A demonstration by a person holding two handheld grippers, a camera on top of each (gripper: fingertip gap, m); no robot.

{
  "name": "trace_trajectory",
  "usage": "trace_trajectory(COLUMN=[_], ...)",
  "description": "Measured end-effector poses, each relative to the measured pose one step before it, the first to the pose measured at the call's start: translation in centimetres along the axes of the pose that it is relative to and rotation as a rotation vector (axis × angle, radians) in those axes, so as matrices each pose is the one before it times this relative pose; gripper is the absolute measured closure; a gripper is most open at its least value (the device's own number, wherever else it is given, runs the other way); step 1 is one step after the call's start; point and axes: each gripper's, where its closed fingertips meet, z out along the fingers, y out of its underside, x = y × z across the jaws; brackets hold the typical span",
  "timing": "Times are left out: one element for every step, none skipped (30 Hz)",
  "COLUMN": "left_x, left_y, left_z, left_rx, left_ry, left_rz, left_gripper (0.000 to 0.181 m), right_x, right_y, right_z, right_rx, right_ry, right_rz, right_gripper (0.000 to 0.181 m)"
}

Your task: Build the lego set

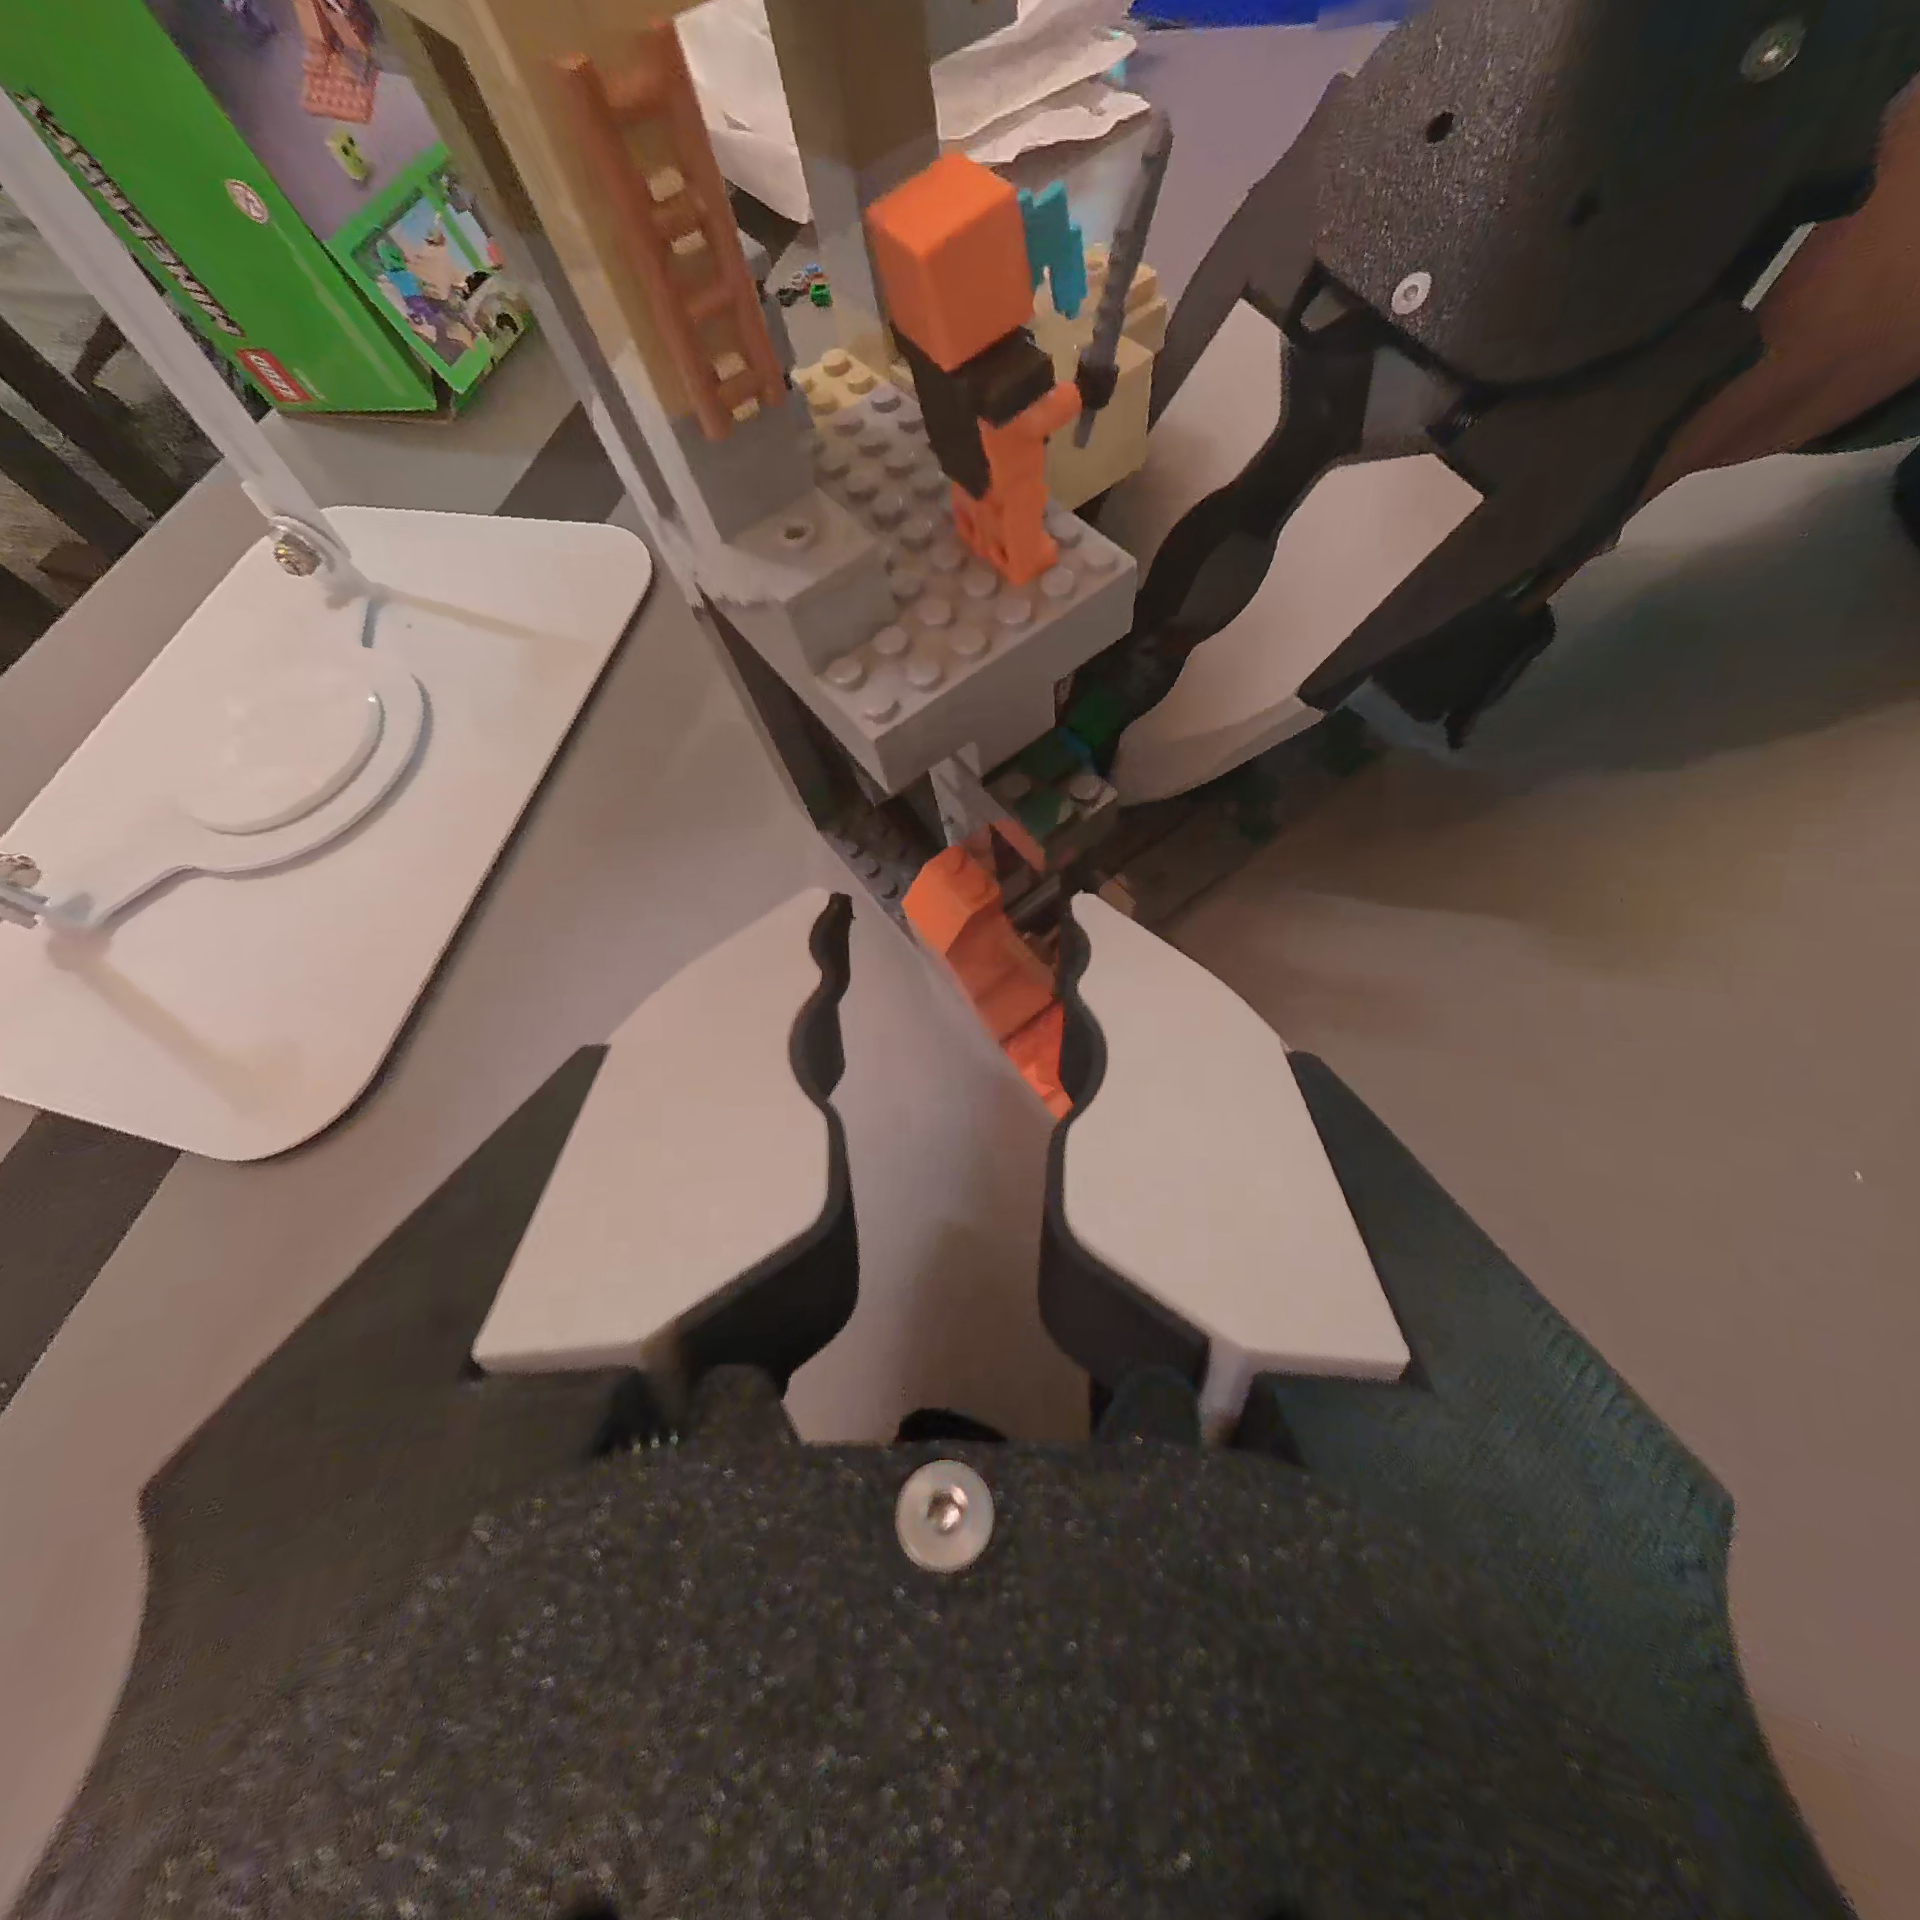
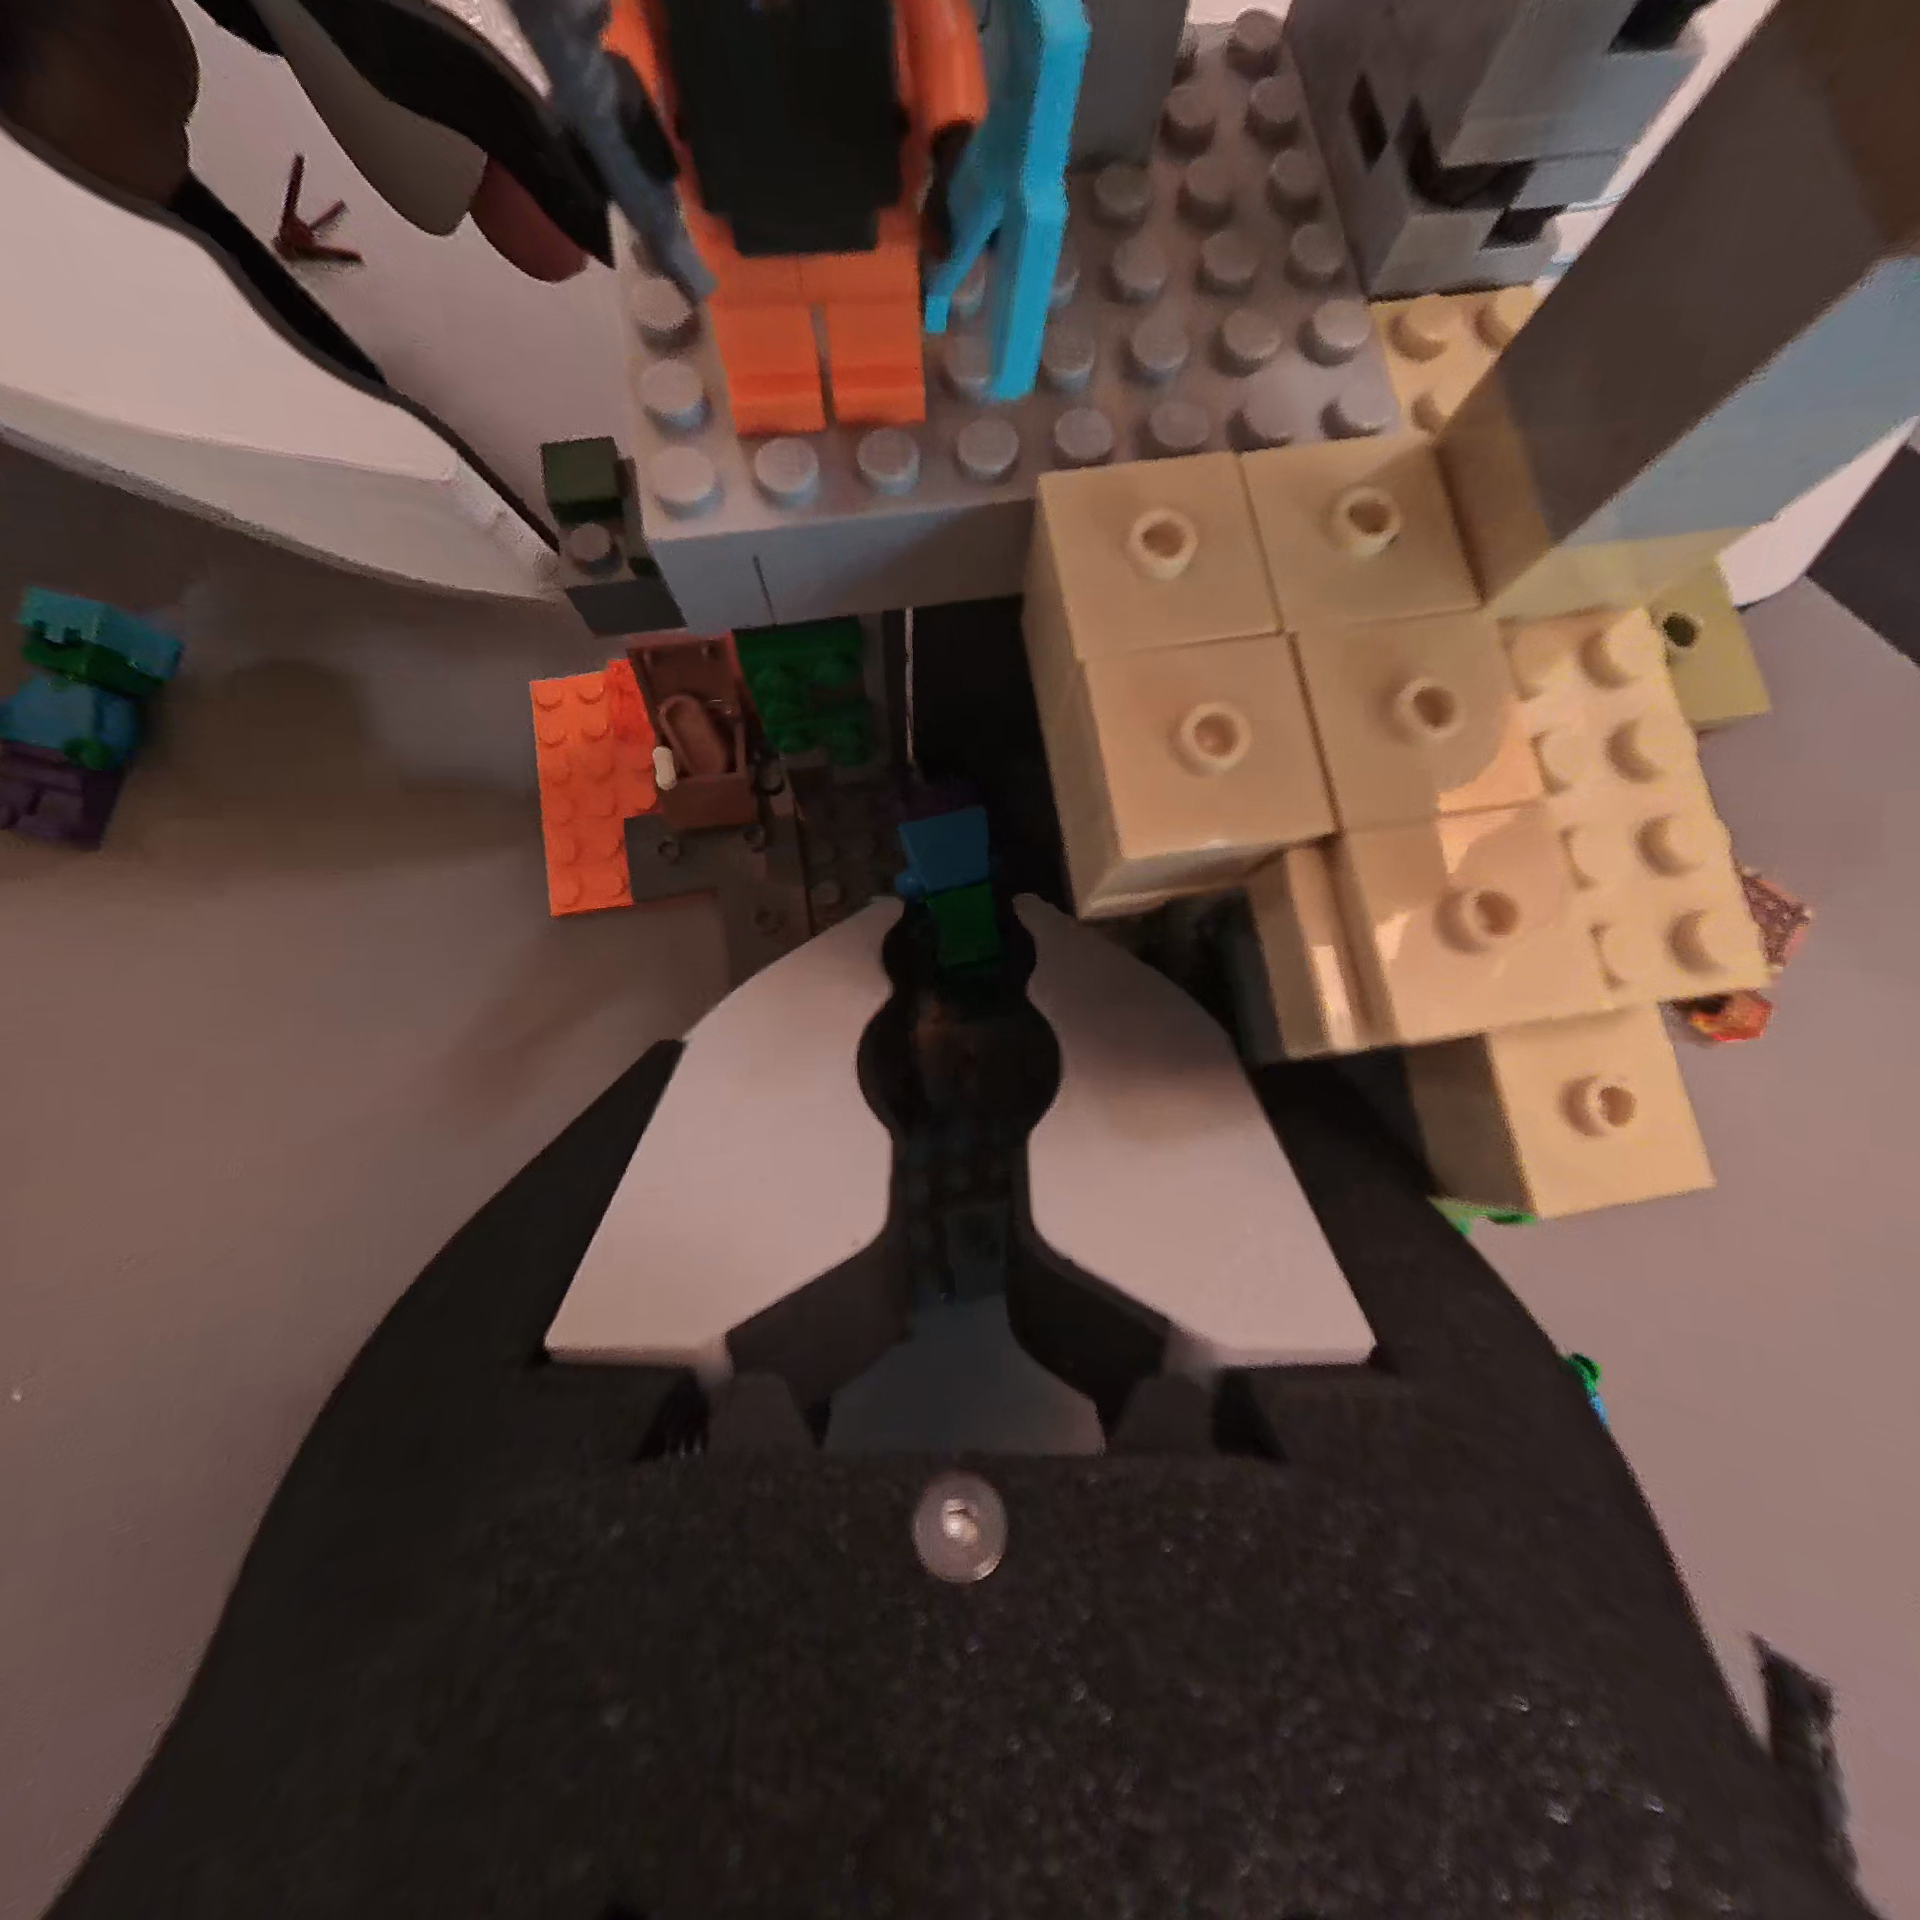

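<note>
Between the right tool's point(image 2: 954, 920) tips, narrowly parted, sat a small blue-and-green figure point(image 2: 948, 883), grip not certain. Left tool point(image 1: 954, 914) open beside the model point(image 1: 935, 623) mid-worktop point(image 1: 1558, 1039). Light, stiff, easily popped apart; best pinched at the torso.

You had two grippers at work, the left gripper point(image 1: 951, 925) and the right gripper point(image 2: 961, 914). You had one orange figure point(image 1: 992, 416) standing on one grey studded plate point(image 1: 966, 623), and it carried one blue tool point(image 2: 1023, 208) and one grey tool point(image 1: 1117, 301). You had one brown ladder point(image 1: 675, 239), one green box point(image 1: 239, 239), one white stand point(image 1: 312, 810), two blue-and-green figures point(image 2: 73, 717), and six tan single-stud blocks point(image 2: 1205, 738) that I could count
</note>
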Motion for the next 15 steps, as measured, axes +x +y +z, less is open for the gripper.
trace_trajectory(left_x=[-0.097, -0.049, -0.03, -0.021, 0.004, 0.008, 0.011, 0.025, 0.025, 0.035, 0.054, 0.061, 0.12, 0.14, 0.142], left_y=[-0.009, -0.018, -0.018, -0.029, -0.025, -0.015, 0.003, 0.017, 0.028, 0.03, 0.06, 0.058, 0.032, -0.011, -0.042], left_z=[-0.058, -0.038, -0.033, -0.026, -0.009, -0.013, -0.012, 0.007, 0.037, 0.085, 0.132, 0.153, 0.184, 0.197, 0.189], left_rx=[0.0017, 0.001, 0.0006, 0.0012, 0.0004, -0.0009, -0.0019, -0.0019, -0.0008, 0.0002, -0.001, -0.0013, 0.0001, 0.0013, 0.0024], left_ry=[-0.0039, -0.002, -0.0011, -0.0012, -0.0007, -0.0017, -0.002, -0.0002, 0.0008, 0.0025, 0.0041, 0.0033, 0.0052, 0.0065, 0.0049], left_rz=[-0.0003, 0.0002, -0.0003, 0.0003, 0.001, 0.0023, 0.0034, 0.0026, 0.0005, -0.0016, -0.0024, -0.0016, -0.0001, 0.0002, 0.0008], left_gripper=[0.144, 0.144, 0.144, 0.144, 0.144, 0.144, 0.144, 0.144, 0.144, 0.144, 0.144, 0.144, 0.144, 0.144, 0.143], right_x=[0.035, 0.07, 0.098, 0.084, 0.009, -0.029, 0.061, 0.142, 0.15, 0.32, 0.559, 0.45, 0.301, 0.188, 0.071], right_y=[-0.229, -0.203, -0.139, -0.034, 0.128, 0.23, 0.353, 0.534, 0.841, 1.085, 0.976, 0.974, 1.173, 1.139, 0.799], right_z=[-0.221, -0.323, -0.426, -0.531, -0.683, -0.903, -1.107, -1.232, -1.195, -1.046, -0.858, -0.6, -0.276, -0.013, 0.066], right_rx=[0.017, 0.0137, 0.0087, 0.0055, -0.0004, 0.0009, 0.0016, -0.0041, -0.0158, -0.0228, -0.0064, -0.0022, -0.0183, -0.0252, -0.0119], right_ry=[0.0032, 0.0006, -0.0029, -0.007, -0.0122, -0.0115, -0.0041, -0.0012, -0.0059, 0.0, 0.0105, 0.0001, -0.012, -0.0173, -0.0209], right_rz=[-0.0039, 0.0022, 0.0061, 0.006, 0.0035, -0.0006, -0.0032, -0.0056, -0.0077, -0.0047, -0.0025, -0.007, -0.0057, -0.0013, -0.0018], right_gripper=[0.168, 0.168, 0.168, 0.168, 0.168, 0.168, 0.168, 0.168, 0.168, 0.168, 0.168, 0.168, 0.168, 0.167, 0.163])
